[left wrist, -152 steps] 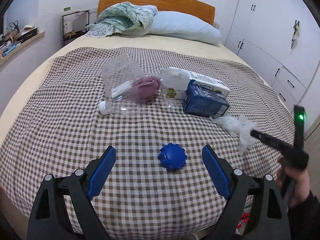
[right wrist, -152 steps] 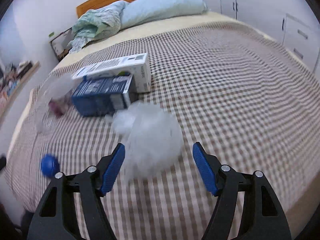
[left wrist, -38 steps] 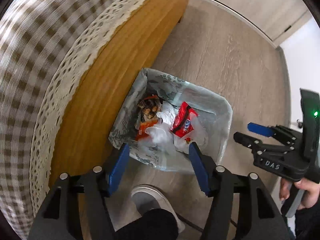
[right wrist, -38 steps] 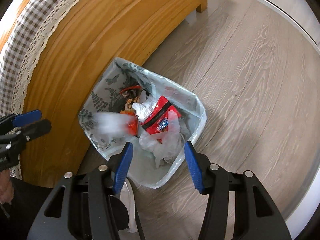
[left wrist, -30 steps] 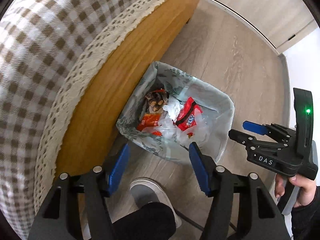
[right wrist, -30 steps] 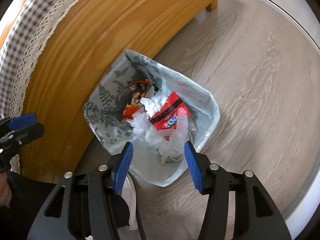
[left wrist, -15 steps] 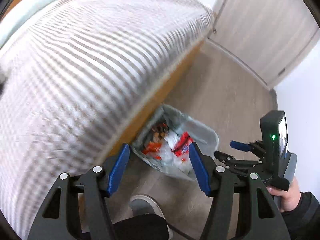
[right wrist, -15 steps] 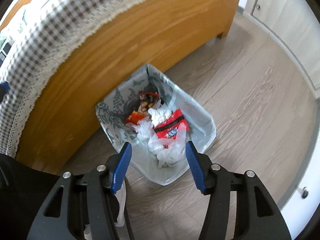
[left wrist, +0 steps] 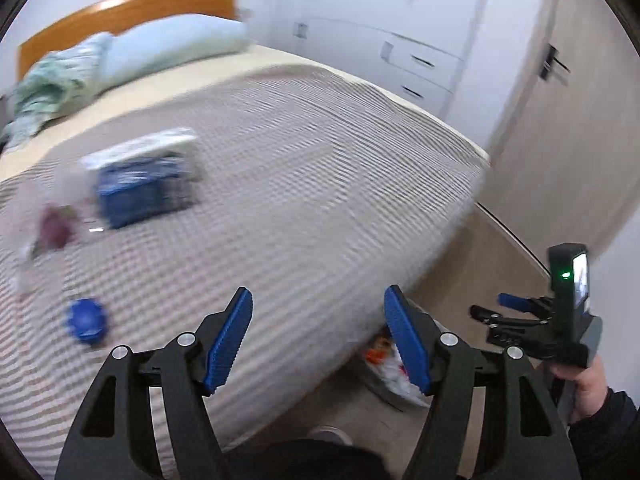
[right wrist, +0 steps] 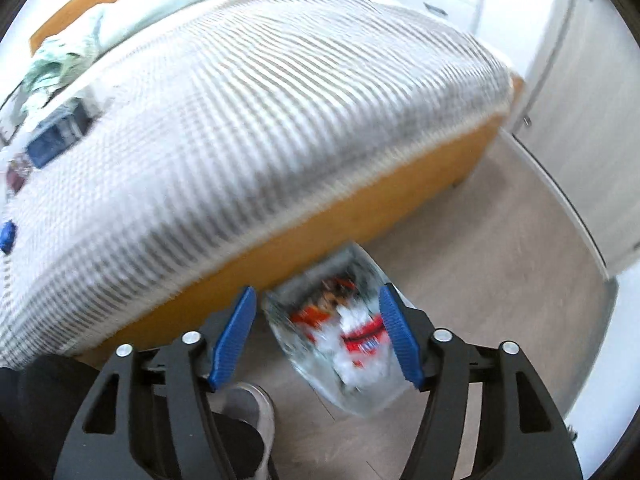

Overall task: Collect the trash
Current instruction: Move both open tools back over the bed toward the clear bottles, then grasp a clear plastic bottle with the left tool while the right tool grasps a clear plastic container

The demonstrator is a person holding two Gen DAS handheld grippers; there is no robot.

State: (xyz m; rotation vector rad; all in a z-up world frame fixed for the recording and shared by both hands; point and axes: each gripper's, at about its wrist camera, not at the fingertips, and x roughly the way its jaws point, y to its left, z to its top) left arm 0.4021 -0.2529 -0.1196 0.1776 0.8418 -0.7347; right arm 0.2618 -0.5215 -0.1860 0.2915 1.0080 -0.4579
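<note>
Motion blur softens both wrist views. The left gripper points down over the near edge of the bed, its blue pads apart and the jaws opening, with nothing between them — only checked bedspread shows in the gap. The right gripper aims down at the floor beside the bed's wooden side board; its jaws are opening too and hold nothing. It also shows at the right edge of the left wrist view, gripped by a hand in a dark sleeve.

The trash bin, lined with a patterned bag, stands on the wood floor against the side board, and red and white wrappers lie inside it.

Uncollected items sit on the bedspread, well apart from both grippers: a blue box with a white box just behind it, a blue bottle cap nearer the bed's edge, and a blurred clear and maroon heap at the far left — too smeared to identify. A light pillow rests by the wooden headboard. A grey shoe stands on the floor beside the bin.
</note>
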